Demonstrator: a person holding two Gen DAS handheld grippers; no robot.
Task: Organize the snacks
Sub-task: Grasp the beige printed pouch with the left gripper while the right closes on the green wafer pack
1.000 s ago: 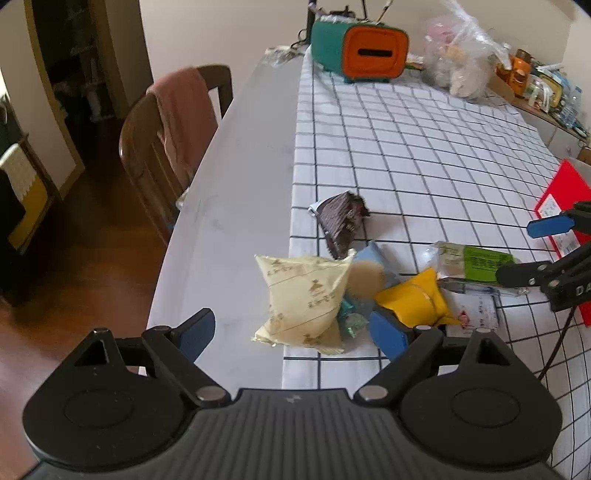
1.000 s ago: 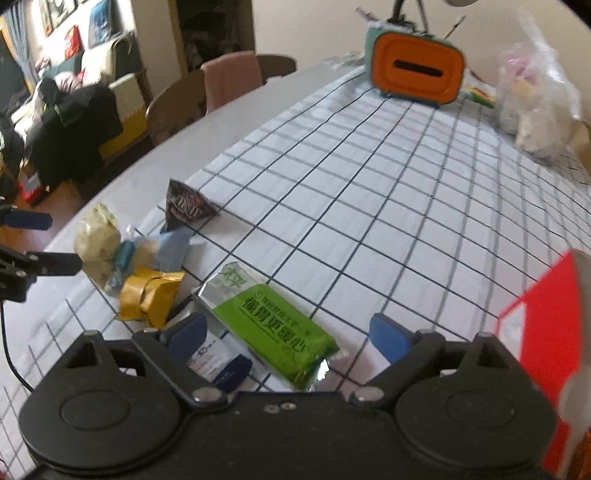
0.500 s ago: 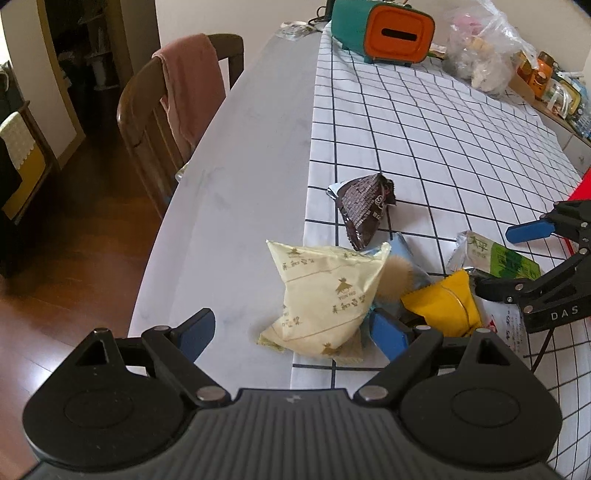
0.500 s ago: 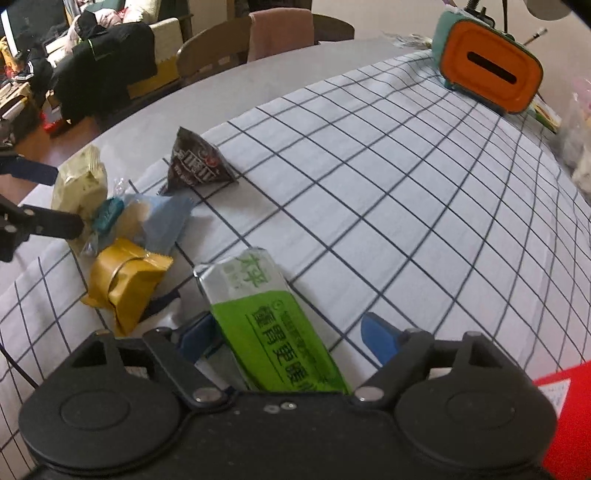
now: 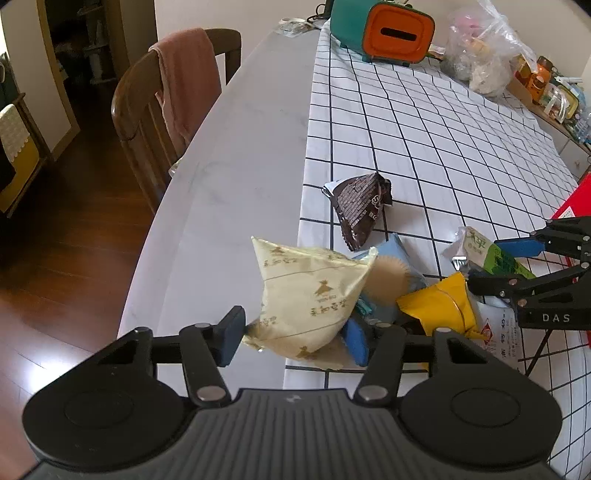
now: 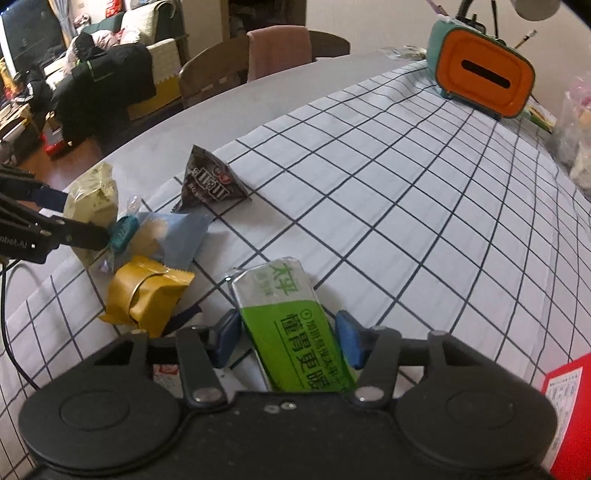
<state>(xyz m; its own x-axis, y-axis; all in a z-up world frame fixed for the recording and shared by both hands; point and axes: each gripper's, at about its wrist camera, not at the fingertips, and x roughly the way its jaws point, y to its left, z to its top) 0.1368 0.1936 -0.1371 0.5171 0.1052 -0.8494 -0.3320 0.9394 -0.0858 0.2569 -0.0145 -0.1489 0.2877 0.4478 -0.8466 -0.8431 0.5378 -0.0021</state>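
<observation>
Closing just now, the left gripper [image 5: 291, 338] has its jaws pinching the cream bag [image 5: 310, 295] at the desk [image 5: 236, 173] edge, and the right gripper [image 6: 286, 339] has its jaws squeezing the green packet [image 6: 291, 321]. Between them lie a yellow pack [image 6: 147, 291] and a blue wrapper [image 6: 181, 236]; beyond sits a brown pouch [image 5: 360, 206], far off an orange box [image 5: 395, 33]

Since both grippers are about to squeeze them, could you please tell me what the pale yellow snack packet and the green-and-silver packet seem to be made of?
Pale yellow snack packet: probably thin plastic film with a fairly matte printed face; it looks puffed and creased, with crimped ends. Green-and-silver packet: likely metallised foil-plastic laminate, glossy; its silver end mirrors the light.
</observation>
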